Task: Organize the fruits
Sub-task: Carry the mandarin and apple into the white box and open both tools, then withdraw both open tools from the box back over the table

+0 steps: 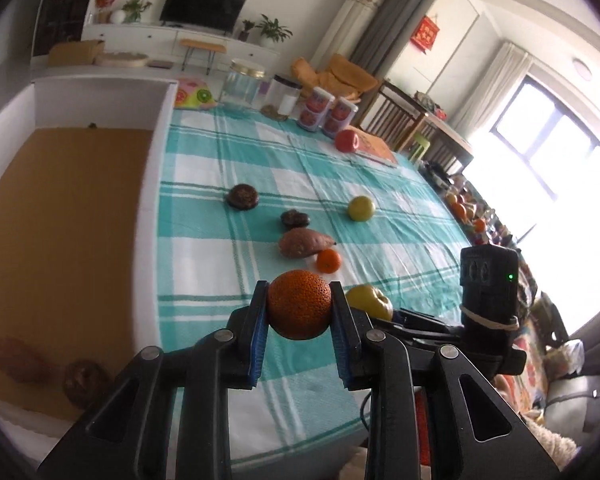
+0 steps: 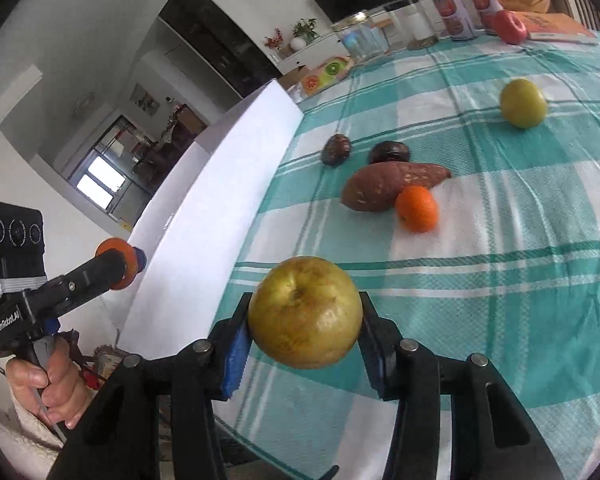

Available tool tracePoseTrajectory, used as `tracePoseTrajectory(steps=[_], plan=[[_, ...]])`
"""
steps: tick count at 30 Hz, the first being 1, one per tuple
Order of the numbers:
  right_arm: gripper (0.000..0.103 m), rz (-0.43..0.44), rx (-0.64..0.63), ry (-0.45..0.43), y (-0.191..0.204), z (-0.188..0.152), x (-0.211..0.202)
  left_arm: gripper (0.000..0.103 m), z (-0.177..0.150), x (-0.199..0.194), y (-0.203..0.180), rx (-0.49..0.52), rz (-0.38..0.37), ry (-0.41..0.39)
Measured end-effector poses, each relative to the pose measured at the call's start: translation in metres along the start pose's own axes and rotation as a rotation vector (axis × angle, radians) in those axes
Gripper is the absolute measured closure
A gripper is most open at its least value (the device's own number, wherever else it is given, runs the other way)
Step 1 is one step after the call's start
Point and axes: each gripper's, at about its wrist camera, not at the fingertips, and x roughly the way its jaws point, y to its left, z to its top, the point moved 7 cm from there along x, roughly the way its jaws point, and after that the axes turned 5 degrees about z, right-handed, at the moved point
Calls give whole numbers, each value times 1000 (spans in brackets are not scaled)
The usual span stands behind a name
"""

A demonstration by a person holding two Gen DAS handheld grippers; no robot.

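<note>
My left gripper [image 1: 299, 308] is shut on a rough orange [image 1: 299, 304], held above the checked tablecloth [image 1: 380, 200] beside a white box [image 1: 156, 160]. It also shows in the right wrist view [image 2: 120, 264]. My right gripper [image 2: 305, 320] is shut on a yellow-green apple [image 2: 305, 312], also seen in the left wrist view [image 1: 370, 300]. On the cloth lie a small orange [image 2: 417, 208], a sweet potato [image 2: 388, 184], two dark fruits [image 2: 389, 152] [image 2: 336, 150] and a green-yellow fruit [image 2: 523, 103].
The white box has a brown floor [image 1: 60, 220] holding a sweet potato [image 1: 16, 360] and a dark fruit [image 1: 85, 378]. At the table's far end stand glass jars [image 1: 242, 84], two cans [image 1: 328, 110], a red apple [image 1: 348, 141] and an orange book [image 1: 376, 146].
</note>
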Motion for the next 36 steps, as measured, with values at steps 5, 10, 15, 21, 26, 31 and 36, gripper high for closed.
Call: tracePoseTrajectory(steps=[5, 10, 15, 21, 26, 31, 36], plan=[[54, 156, -182, 87, 111, 24, 53, 75, 19, -29, 88, -101, 237, -71], [54, 137, -349, 226, 171, 12, 125, 74, -2, -32, 168, -219, 439, -42], [54, 70, -428, 303, 185, -3, 172, 73, -22, -31, 201, -273, 529, -6], [25, 14, -440, 218, 177, 5, 158, 27, -23, -33, 205, -325, 575, -37], [15, -99, -404, 48, 123, 27, 96, 27, -10, -24, 170, -251, 515, -81], [4, -363, -258, -89, 12, 36, 23, 27, 0, 2, 88, -97, 367, -89], [4, -634, -96, -143, -103, 26, -48, 23, -10, 42, -13, 75, 163, -18]])
